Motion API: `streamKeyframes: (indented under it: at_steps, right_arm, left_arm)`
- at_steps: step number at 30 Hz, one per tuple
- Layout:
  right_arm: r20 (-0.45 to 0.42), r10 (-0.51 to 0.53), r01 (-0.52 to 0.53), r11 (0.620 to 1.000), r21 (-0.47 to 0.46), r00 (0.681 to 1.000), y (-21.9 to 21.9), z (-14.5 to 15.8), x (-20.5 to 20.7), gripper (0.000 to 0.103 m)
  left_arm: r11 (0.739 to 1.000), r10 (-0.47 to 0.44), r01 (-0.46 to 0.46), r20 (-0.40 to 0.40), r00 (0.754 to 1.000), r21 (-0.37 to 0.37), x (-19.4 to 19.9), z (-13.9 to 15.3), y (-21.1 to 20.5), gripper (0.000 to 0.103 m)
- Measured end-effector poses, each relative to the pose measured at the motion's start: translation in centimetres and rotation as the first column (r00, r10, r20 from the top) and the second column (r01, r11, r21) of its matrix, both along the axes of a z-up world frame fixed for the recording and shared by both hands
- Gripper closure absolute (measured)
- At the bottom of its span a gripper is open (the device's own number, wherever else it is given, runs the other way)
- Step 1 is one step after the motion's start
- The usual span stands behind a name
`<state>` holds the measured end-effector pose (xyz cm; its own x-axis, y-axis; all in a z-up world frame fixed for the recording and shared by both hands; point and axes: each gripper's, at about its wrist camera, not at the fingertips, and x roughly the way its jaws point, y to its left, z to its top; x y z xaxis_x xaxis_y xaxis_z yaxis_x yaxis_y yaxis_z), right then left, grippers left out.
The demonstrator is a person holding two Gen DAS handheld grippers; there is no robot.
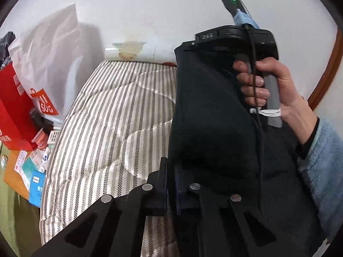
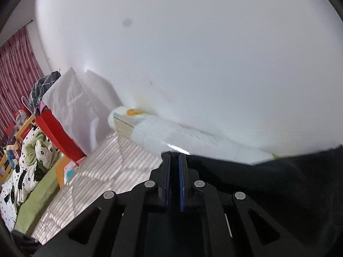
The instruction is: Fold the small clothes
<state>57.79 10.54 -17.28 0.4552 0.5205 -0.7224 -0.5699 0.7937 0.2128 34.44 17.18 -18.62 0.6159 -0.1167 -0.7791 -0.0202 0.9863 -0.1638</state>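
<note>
A dark navy garment (image 1: 210, 132) hangs in the air above the striped bed. My left gripper (image 1: 171, 167) is shut on its lower edge, with the cloth pinched between the two fingers. The right gripper's body (image 1: 238, 40) and the hand holding it show in the left wrist view at the garment's upper edge. In the right wrist view my right gripper (image 2: 174, 157) is shut on the garment's edge (image 2: 278, 177), which stretches away to the right. Most of the garment's shape is hidden by its own folds.
A striped quilted bed cover (image 1: 111, 128) lies below. A white paper bag (image 1: 49, 64), a red bag (image 1: 12, 107) and small boxes (image 1: 34, 171) crowd its left side. A white roll (image 2: 171, 132) lies along the wall. A rumpled green and white duvet (image 2: 27, 160) is far left.
</note>
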Motion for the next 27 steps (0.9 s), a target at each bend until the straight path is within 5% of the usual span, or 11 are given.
streamKeyframes:
  at_steps: [7,12,14,16,19,23,27]
  right_arm:
    - [-0.003,-0.017,0.017,0.999,-0.033,1.000,2.1,-2.0,0.2,0.093]
    - [-0.035,-0.029,0.027,0.997,-0.066,0.999,0.3,0.0,-1.0,0.063]
    - [-0.005,-0.045,0.045,0.995,-0.093,0.999,-1.5,1.3,-2.3,0.061]
    - [0.014,-0.070,0.071,0.989,-0.126,0.997,-4.1,2.9,-4.1,0.059]
    - [0.030,-0.121,0.124,0.979,-0.163,0.992,-9.8,4.5,-7.6,0.050]
    - [0.049,-0.236,0.241,0.949,-0.201,0.970,-18.6,5.4,-12.5,0.045]
    - [0.042,-0.399,0.398,0.889,-0.228,0.916,-28.6,5.4,-17.6,0.042]
  left_arm:
    - [1.000,0.000,0.000,-0.040,0.999,-0.001,0.3,-0.8,0.1,0.097]
    - [0.999,0.014,-0.015,-0.054,0.998,-0.030,0.3,-0.5,0.4,0.091]
    - [0.999,0.017,-0.019,-0.061,0.998,-0.031,0.0,-0.4,0.3,0.089]
    - [0.999,0.021,-0.023,-0.067,0.998,-0.035,-0.6,-0.1,0.1,0.082]
    - [0.999,0.024,-0.027,-0.059,0.998,-0.043,-1.8,0.4,-0.5,0.057]
    - [0.999,0.013,-0.014,-0.043,0.999,-0.029,-3.5,0.8,-2.0,0.055]
    - [1.000,0.006,-0.007,-0.038,0.999,-0.018,-5.0,0.8,-3.4,0.054]
